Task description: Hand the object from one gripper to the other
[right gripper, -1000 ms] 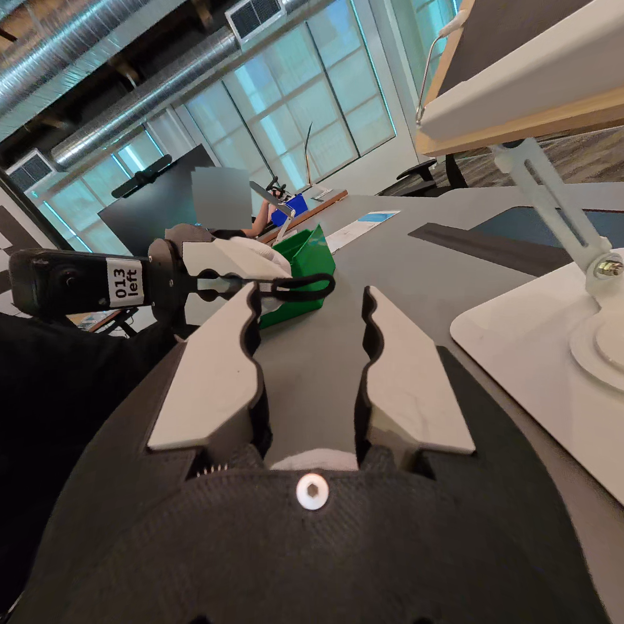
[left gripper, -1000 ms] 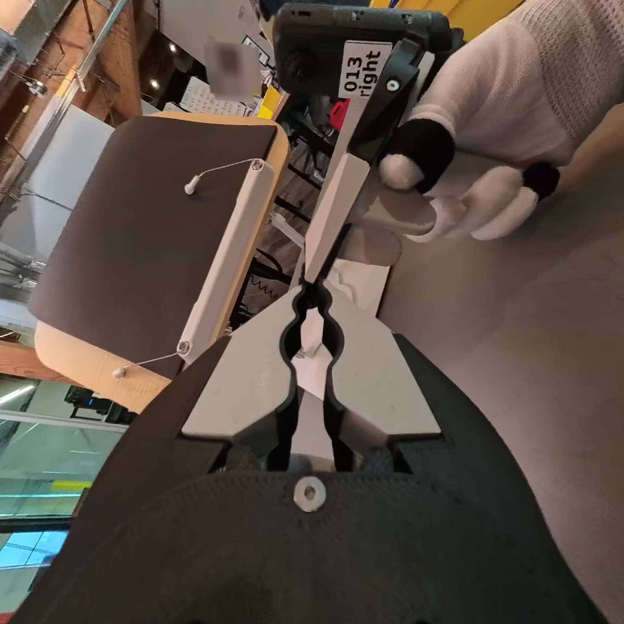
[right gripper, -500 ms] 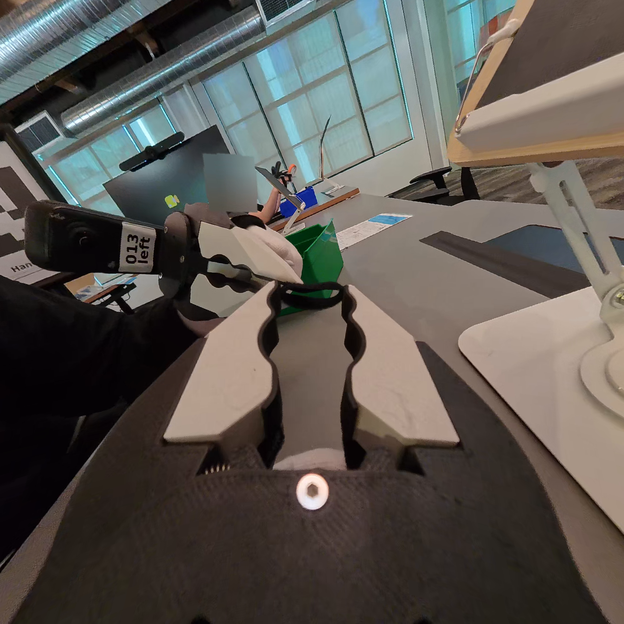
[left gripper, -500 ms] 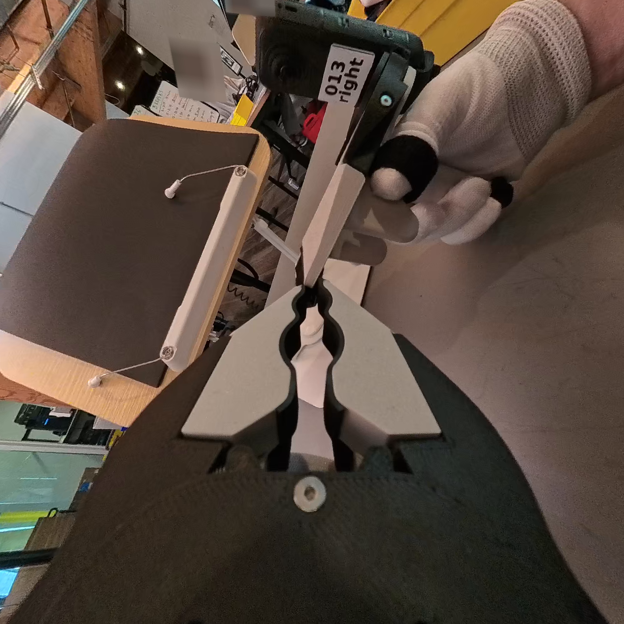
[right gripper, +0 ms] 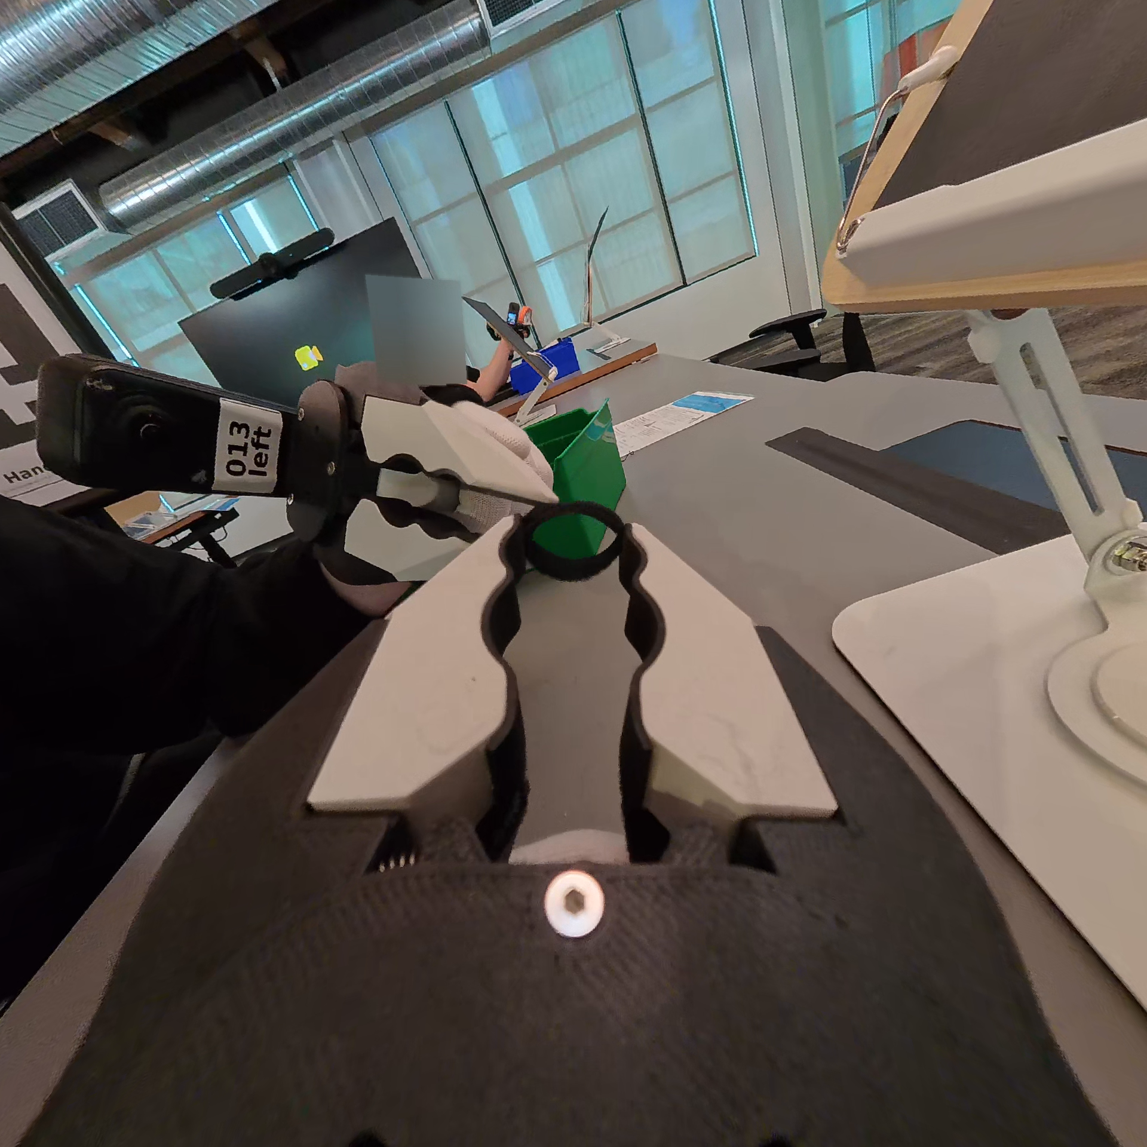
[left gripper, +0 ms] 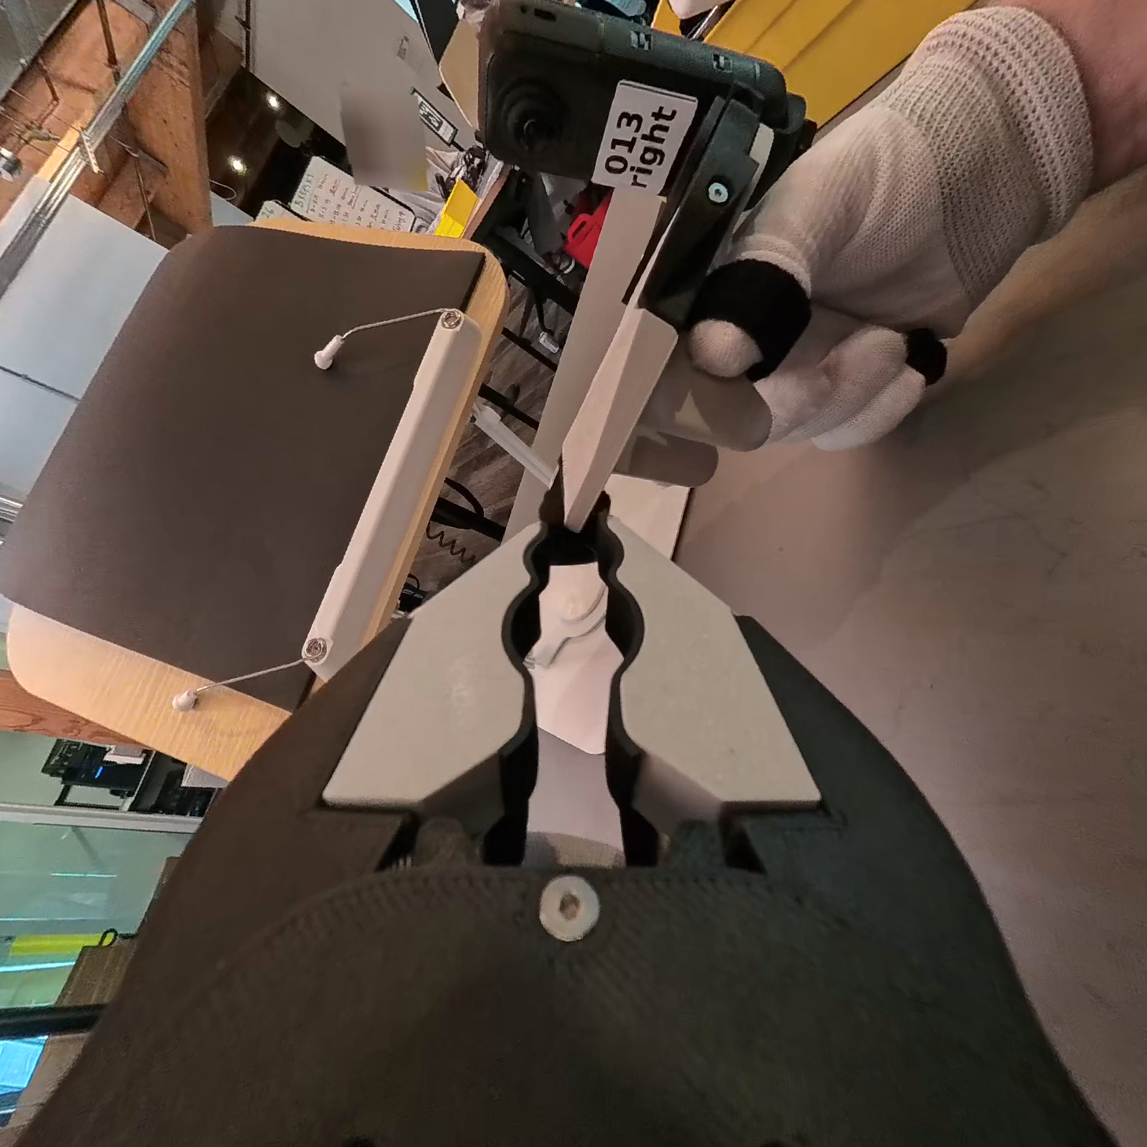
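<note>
A black fabric band [right gripper: 571, 568] forms a small loop held in the air above the grey table [right gripper: 776, 527]. My right gripper [right gripper: 571, 534] is shut on it, one fingertip on each side of the loop. My left gripper [left gripper: 572, 540] has its jaws slightly apart around the band [left gripper: 568, 554], so it is open. In the right wrist view the left gripper [right gripper: 521, 515] reaches in from the left, its upper finger tip touching the loop's rim. In the left wrist view the right gripper [left gripper: 568, 512] comes down from above, held by a white-gloved hand [left gripper: 900, 279].
A wooden reading stand with a black mat [left gripper: 236, 434] rises on a white base [right gripper: 993, 683] to the right. A green bin [right gripper: 583, 472] stands on the table behind the band. A person sits at a far desk.
My right gripper moved in and closed from wide open onto the band. My left gripper's tips, pinched shut before, have now parted a little.
</note>
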Motion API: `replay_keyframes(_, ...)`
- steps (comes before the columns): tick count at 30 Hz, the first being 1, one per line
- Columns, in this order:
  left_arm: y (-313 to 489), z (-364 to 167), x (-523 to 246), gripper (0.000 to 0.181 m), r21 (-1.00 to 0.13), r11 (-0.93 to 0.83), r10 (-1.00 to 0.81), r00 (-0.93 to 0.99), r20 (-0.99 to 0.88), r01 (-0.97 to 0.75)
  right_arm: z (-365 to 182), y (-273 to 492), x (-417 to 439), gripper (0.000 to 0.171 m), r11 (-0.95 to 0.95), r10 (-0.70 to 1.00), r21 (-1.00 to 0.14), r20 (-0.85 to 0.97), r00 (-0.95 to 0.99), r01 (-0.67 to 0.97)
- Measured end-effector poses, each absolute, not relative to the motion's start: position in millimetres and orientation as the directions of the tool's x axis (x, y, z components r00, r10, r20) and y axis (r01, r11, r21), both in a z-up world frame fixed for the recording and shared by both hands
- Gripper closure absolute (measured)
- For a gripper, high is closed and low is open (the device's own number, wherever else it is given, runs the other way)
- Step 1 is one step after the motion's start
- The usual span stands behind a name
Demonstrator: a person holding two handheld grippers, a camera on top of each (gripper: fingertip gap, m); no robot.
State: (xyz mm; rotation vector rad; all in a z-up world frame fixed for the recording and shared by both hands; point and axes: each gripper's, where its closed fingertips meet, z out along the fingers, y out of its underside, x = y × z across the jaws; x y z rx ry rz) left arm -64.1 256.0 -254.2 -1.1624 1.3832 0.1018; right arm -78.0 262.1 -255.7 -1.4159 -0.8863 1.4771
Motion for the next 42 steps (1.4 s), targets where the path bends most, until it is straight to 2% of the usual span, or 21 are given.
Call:
replay_keyframes(16, 259.4, -247.8, -62.8, 0.166, -0.574, 0.490, -0.516, 0.312, -0.798, -0.657, -253.5, 262.3, -76.1, 0.159, -0.338, 0.937, -0.932, -0.346, 0.045, -0.130)
replay_keyframes(22, 260.3, -242.4, -63.2, 0.158, -0.571, 0.496, -0.490, 0.332, -0.806, -0.654, -248.1, 265.4, -71.4, 0.162, -0.352, 0.931, -0.921, -0.363, 0.039, -0.169)
replay_keyframes(26, 258.2, -231.7, -63.1, 0.148, -0.660, 0.479, -0.540, 0.399, -0.741, -0.579, -237.6, 263.1, -65.3, 0.162, -0.407, 0.912, -0.884, -0.409, -0.038, -0.229)
replay_keyframes(30, 246.4, -216.9, -59.6, 0.143, -0.858, 0.368, -0.736, 0.451, -0.504, -0.358, -225.5, 253.2, -58.6, 0.162, -0.480, 0.877, -0.836, -0.447, -0.176, -0.266)
replay_keyframes(32, 239.3, -213.1, -59.9, 0.137, -0.942, 0.239, -0.853, 0.413, -0.320, -0.238, -225.2, 242.8, -59.9, 0.162, -0.483, 0.871, -0.845, -0.435, -0.229, -0.232)
replay_keyframes(34, 229.3, -205.0, -62.8, 0.139, -0.974, 0.176, -0.912, 0.349, -0.217, -0.144, -229.4, 230.5, -64.5, 0.162, -0.479, 0.863, -0.860, -0.425, -0.274, -0.175)
replay_keyframes(42, 175.1, -240.0, -47.5, 0.145, -0.896, 0.260, -0.955, 0.042, -0.294, -0.360, -248.9, 172.6, -77.8, 0.160, -0.459, 0.765, -0.886, -0.433, -0.476, 0.067)
